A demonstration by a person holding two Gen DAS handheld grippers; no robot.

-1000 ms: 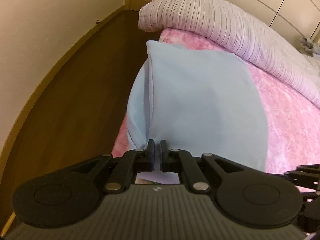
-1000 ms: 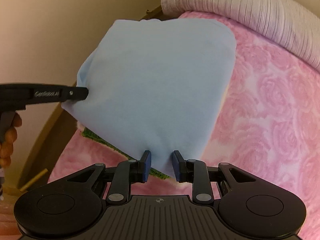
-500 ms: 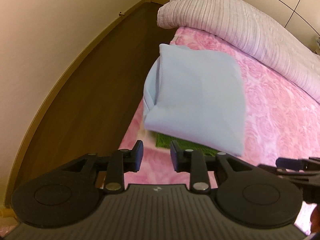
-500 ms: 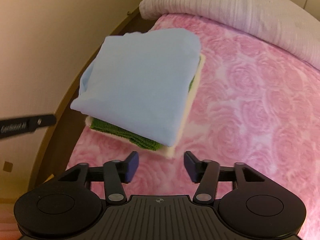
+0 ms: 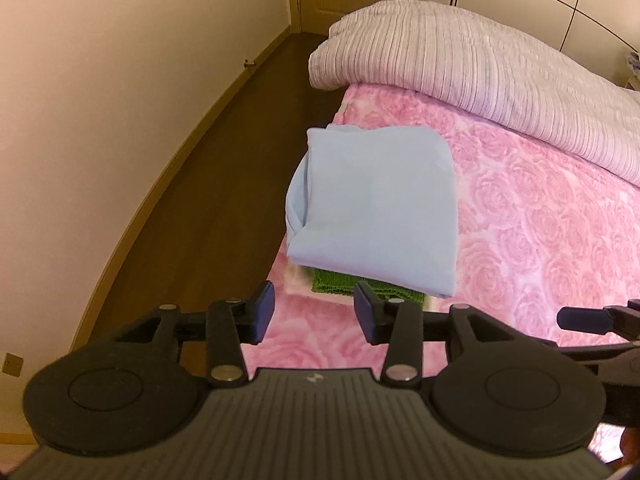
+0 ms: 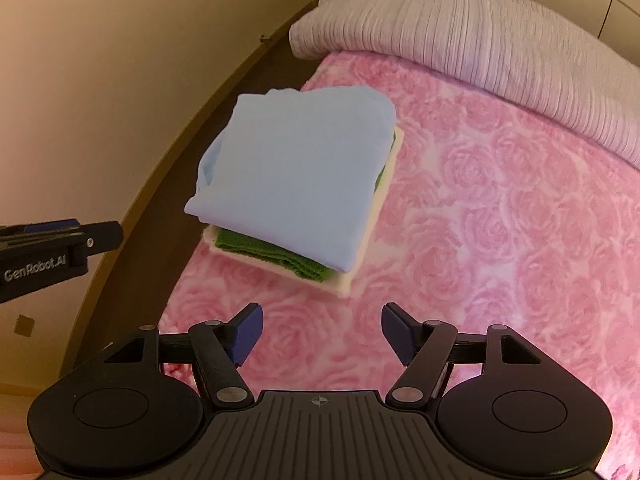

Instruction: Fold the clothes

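A folded light blue garment (image 5: 376,204) (image 6: 296,176) lies on top of a small stack at the bed's left edge. Under it show a green folded cloth (image 5: 344,286) (image 6: 276,254) and a cream one (image 6: 344,280). My left gripper (image 5: 314,314) hovers above and in front of the stack, its jaws opening with nothing between them. My right gripper (image 6: 322,334) also hangs above the pink blanket, jaws opening wide and empty. The left gripper's body (image 6: 48,252) shows at the left of the right wrist view.
The stack sits on a pink rose-patterned blanket (image 5: 540,240) (image 6: 500,220). A striped pale duvet (image 5: 480,72) (image 6: 480,32) is rolled up along the far side. Dark wood floor (image 5: 200,200) runs between the bed and the cream wall (image 5: 100,100).
Both grippers let go of the blue garment, opened and rose up and back. The garment dropped flat onto the green and cream stack.
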